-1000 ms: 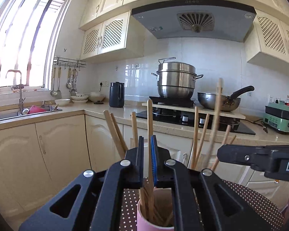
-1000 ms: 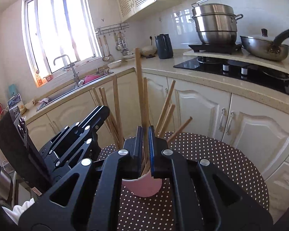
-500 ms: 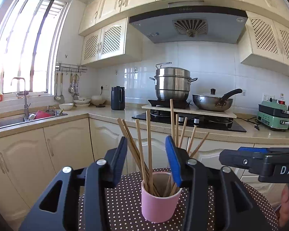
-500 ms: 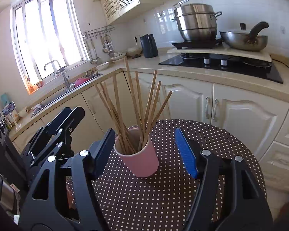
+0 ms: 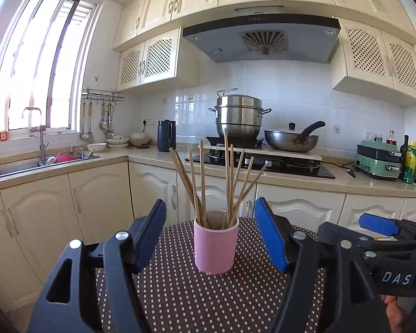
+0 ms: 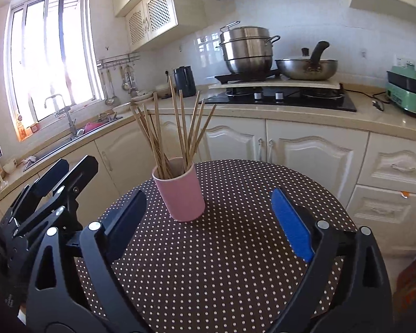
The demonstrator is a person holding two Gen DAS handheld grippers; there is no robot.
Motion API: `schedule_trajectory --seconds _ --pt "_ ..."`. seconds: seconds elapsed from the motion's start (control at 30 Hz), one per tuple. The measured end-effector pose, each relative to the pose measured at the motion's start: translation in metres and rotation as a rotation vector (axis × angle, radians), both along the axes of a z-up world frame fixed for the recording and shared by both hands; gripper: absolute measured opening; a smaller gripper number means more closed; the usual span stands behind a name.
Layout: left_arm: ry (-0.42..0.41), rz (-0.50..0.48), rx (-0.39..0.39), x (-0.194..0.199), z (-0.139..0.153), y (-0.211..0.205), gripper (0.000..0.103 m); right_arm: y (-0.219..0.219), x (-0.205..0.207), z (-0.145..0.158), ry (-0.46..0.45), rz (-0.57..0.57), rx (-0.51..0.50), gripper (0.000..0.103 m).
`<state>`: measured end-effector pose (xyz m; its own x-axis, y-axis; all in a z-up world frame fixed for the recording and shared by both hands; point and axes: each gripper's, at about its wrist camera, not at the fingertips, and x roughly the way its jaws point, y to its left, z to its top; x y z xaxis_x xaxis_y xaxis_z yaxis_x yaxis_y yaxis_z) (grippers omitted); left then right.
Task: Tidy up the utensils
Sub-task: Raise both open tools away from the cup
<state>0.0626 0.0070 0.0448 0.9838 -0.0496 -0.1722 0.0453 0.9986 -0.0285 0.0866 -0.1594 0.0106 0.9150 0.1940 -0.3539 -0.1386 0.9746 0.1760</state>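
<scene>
Nearest the lens, on the near side of the pink cup (image 5: 216,247), the left gripper (image 5: 211,233) stands with its jaws spread wide and nothing between them. The cup sits just beyond the tips, not touched by either one. To the right of the cup, the right gripper (image 6: 208,216) is likewise wide open and holds nothing; its blue pad (image 6: 289,223) and the dark one opposite lie well apart from the cup's wall.

Under the cup is a round table (image 6: 235,249) with a brown cloth of white dots, and apart from the cup no loose utensil shows on the cloth in either view. Inside the cup stand the wooden chopsticks (image 5: 224,183), about ten of them, ends down and tops fanned out to both sides.

Behind the cup runs a cream counter with a stove (image 5: 266,163), a steel steamer pot (image 5: 239,116) and a pan (image 5: 291,140). Left of the cup, far off, a sink (image 5: 27,166) lies below the window.

Judging by this, the gathering seems done or very nearly so: every chopstick in sight is in the cup. What may remain is only to draw both grippers away, unless more utensils wait out of view.
</scene>
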Motion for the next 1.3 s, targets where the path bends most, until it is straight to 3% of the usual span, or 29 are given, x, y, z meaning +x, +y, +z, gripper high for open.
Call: schedule_trajectory --seconds 0.23,0.6,1.03,1.3 --pt "0.023 0.043 -0.023 -0.026 -0.021 0.006 0.072 0.005 -0.033 -0.022 -0.048 -0.021 -0.010 0.094" --pt "0.022 0.102 -0.016 -0.044 -0.053 0.008 0.072 0.005 -0.052 -0.048 -0.166 -0.104 -0.043 0.095" --pt "-0.057 0.095 -0.006 -0.042 -0.055 0.008 0.074 0.015 -0.068 -0.048 -0.384 -0.209 -0.092 0.097" --pt "-0.088 0.077 -0.021 -0.035 -0.058 0.011 0.075 0.016 -0.060 -0.057 -0.396 -0.215 -0.092 0.097"
